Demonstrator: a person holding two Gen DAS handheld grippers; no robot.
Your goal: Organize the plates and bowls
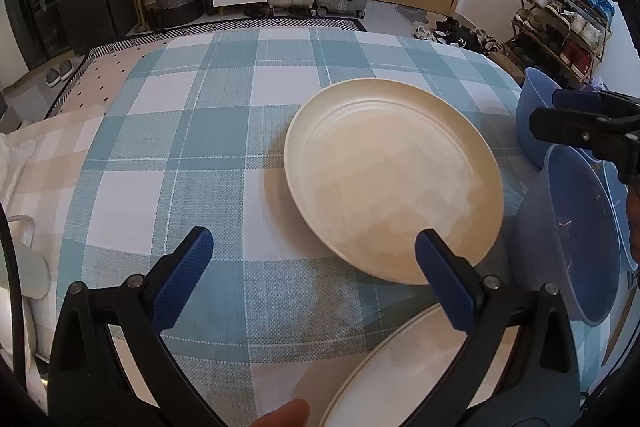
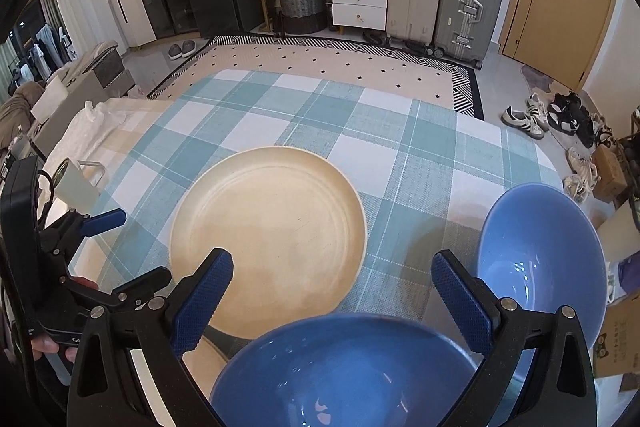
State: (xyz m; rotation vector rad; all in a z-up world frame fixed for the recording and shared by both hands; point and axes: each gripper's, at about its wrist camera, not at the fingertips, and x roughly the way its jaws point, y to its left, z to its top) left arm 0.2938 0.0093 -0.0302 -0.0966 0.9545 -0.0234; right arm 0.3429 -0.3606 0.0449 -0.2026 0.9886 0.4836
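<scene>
Hovering, both grippers' jaws released: left gripper [image 1: 314, 247] nearing plate [image 1: 394, 179] at 1 o'clock, right gripper [image 2: 332, 271] above bowl [image 2: 344, 375]. Probably gathering; needing rim grip next.

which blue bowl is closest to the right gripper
The near blue bowl, directly under the right gripper at the bottom of its view; the other blue bowl sits farther off to the right.

Even, soft indoor light, moderately bright. Small white glints inside the near bowl [image 2: 344, 375]; faint soft shadow left of the plate [image 1: 394, 179] on the table [image 1: 208, 163]. Strong fisheye bending, black vignette in the corners. Focus sharp mid-frame; slight softness and haze at the rims in both views.
</scene>
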